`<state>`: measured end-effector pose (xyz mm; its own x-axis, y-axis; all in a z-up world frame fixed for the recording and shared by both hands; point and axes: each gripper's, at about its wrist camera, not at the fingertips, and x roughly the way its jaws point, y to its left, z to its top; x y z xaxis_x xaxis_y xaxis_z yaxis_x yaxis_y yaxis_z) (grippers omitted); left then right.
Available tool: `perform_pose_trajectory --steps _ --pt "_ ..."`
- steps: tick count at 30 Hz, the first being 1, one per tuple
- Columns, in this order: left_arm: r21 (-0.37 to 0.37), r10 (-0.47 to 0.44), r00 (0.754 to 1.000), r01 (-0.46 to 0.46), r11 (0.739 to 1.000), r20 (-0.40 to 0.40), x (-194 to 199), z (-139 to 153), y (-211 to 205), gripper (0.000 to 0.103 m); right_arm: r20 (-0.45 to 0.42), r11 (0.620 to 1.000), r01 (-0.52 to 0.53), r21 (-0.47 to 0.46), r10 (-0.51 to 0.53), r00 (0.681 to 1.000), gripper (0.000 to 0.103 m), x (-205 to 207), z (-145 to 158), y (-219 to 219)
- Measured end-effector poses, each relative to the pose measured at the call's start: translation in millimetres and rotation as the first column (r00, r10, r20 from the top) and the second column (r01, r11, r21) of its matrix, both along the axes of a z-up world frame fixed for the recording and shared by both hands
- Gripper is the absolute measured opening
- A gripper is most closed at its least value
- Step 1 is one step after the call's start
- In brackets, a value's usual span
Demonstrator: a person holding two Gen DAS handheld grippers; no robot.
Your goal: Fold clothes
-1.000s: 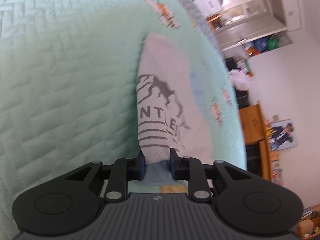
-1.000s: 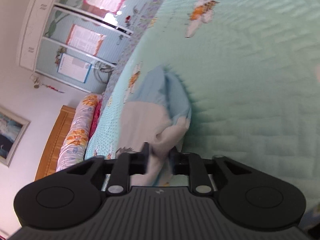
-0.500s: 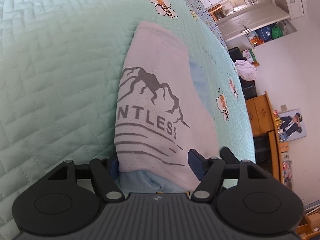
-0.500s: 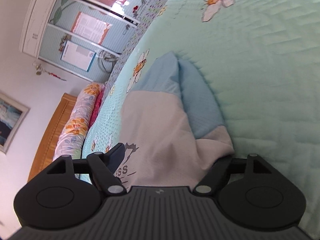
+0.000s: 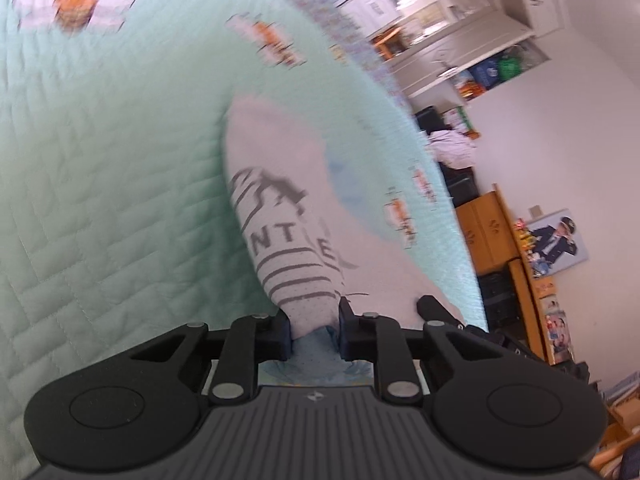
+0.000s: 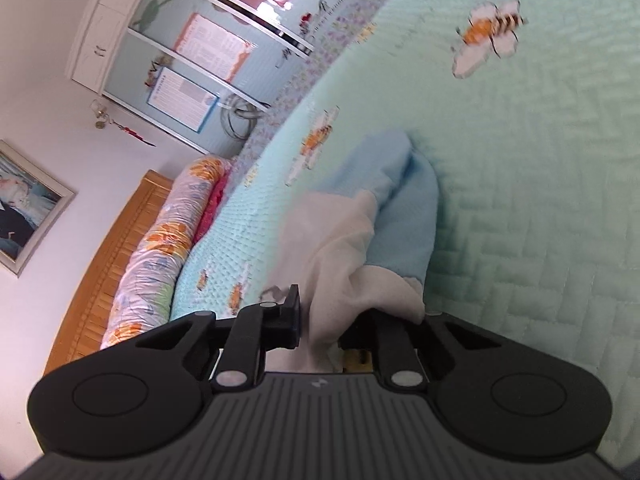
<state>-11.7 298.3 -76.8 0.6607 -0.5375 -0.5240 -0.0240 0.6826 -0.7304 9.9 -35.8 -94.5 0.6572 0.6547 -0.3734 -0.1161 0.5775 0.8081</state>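
A white shirt with a grey mountain print, lettering and light blue parts lies on the mint quilt. Its near edge is raised and bunched. My left gripper has its jaws closing on the printed hem, and the cloth is pinched between the pads. In the right wrist view the white body and a blue sleeve hang in folds. My right gripper is closing on that white cloth, which hides its right pad. A black finger of the right gripper shows at the right of the left wrist view.
The quilted bedspread has bee patches. A floral rolled pillow lies against a wooden headboard. A wardrobe with glass doors stands beyond. Wooden cabinets and white shelves stand past the bed's far edge.
Half a second ago both pairs of jaws stood wide around the flat shirt edge. Both have now closed on it and risen, pulling the cloth up into a narrow bunch.
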Motion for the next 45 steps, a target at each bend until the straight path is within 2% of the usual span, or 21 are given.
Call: perform_pose_trajectory --steps 4,8,12,14,16,17,18,19,20,21,23,24,26,27,30,32,37,39,45 --pt "-0.024 -0.002 0.989 0.006 1.0 0.146 -32.6 61.2 -3.6 0.021 0.067 0.999 -0.008 0.042 0.005 0.998 0.015 -21.0 55.2 -10.9" --pt "-0.045 -0.003 0.957 0.017 0.999 0.291 -69.9 120.7 -7.8 0.021 0.143 0.99 -0.051 0.133 0.032 0.989 0.015 -44.3 121.8 -18.1" --pt "-0.034 0.01 0.934 0.002 0.999 0.358 -67.5 147.3 -10.9 0.021 0.2 0.983 -0.063 0.173 0.027 0.979 0.016 -46.5 160.1 -19.2" --pt "-0.019 0.036 0.943 -0.031 0.999 0.331 -37.6 143.4 -6.9 0.021 0.211 0.987 -0.053 0.153 0.019 0.977 0.015 -26.7 164.5 -11.7" --pt "-0.015 0.062 0.964 -0.06 0.998 0.258 6.4 131.2 1.4 0.022 0.158 0.99 -0.026 0.142 0.003 0.987 0.019 14.2 152.1 -1.2" --pt "0.0 0.068 0.978 -0.07 0.998 0.195 36.2 118.4 6.4 0.025 0.123 0.99 -0.017 0.138 0.0 0.992 0.027 38.9 140.2 4.6" --pt "0.017 0.079 0.989 -0.082 0.996 0.127 64.8 104.4 11.7 0.03 0.1 0.993 -0.011 0.116 0.0 0.995 0.042 65.3 126.7 10.0" --pt "0.036 0.109 0.993 -0.11 0.993 0.034 87.5 85.1 18.7 0.033 0.062 0.996 0.007 0.086 -0.013 0.998 0.048 92.3 109.2 13.6" --pt "0.057 0.14 0.989 -0.137 0.989 -0.056 108.1 66.0 25.7 0.033 0.006 0.997 0.034 0.068 -0.034 0.999 0.051 111.7 90.7 14.1" --pt "0.072 0.167 0.979 -0.159 0.985 -0.12 116.4 49.4 33.0 0.033 -0.041 0.995 0.054 0.088 -0.051 0.998 0.052 118.1 74.8 8.0" --pt "0.053 0.182 0.974 -0.176 0.983 -0.133 107.7 27.1 44.6 0.034 -0.123 0.984 0.092 0.154 -0.074 0.99 0.053 122.1 45.1 -9.4" --pt "0.018 0.171 0.978 -0.17 0.985 -0.119 96.4 19.1 49.8 0.037 -0.105 0.977 0.084 0.195 -0.064 0.992 0.054 114.4 36.0 -17.5" --pt "-0.013 0.16 0.983 -0.162 0.987 -0.088 72.7 8.5 55.0 0.043 -0.045 0.979 0.061 0.195 -0.053 0.998 0.056 85.8 28.2 -30.1" --pt "-0.013 0.158 0.985 -0.159 0.987 -0.071 59.6 3.7 55.7 0.048 -0.02 0.985 0.05 0.163 -0.047 0.999 0.057 72.0 26.6 -32.9" --pt "0.013 0.127 0.99 -0.126 0.992 -0.069 29.0 -10.9 51.5 0.049 0.038 1.0 0.012 0.008 -0.012 0.999 0.058 34.4 25.3 -28.3" --pt "0.04 0.113 0.99 -0.11 0.993 -0.086 15.4 -19.3 47.2 0.049 0.052 0.997 -0.021 -0.076 0.025 0.998 0.058 18.3 23.9 -17.1" --pt "0.066 0.096 0.992 -0.09 0.994 -0.083 -9.1 -22.8 42.3 0.05 0.066 0.981 -0.089 -0.173 0.102 0.993 0.058 -5.8 13.4 8.9" --pt "0.071 0.1 0.991 -0.094 0.993 -0.086 -13.7 -23.4 43.8 0.051 0.075 0.963 -0.094 -0.252 0.116 0.99 0.058 -10.8 8.2 22.2" --pt "0.077 0.096 0.988 -0.087 0.993 -0.123 -19.5 -32.6 41.1 0.051 0.146 0.862 -0.095 -0.498 0.191 0.971 0.057 -24.7 -0.3 63.9"
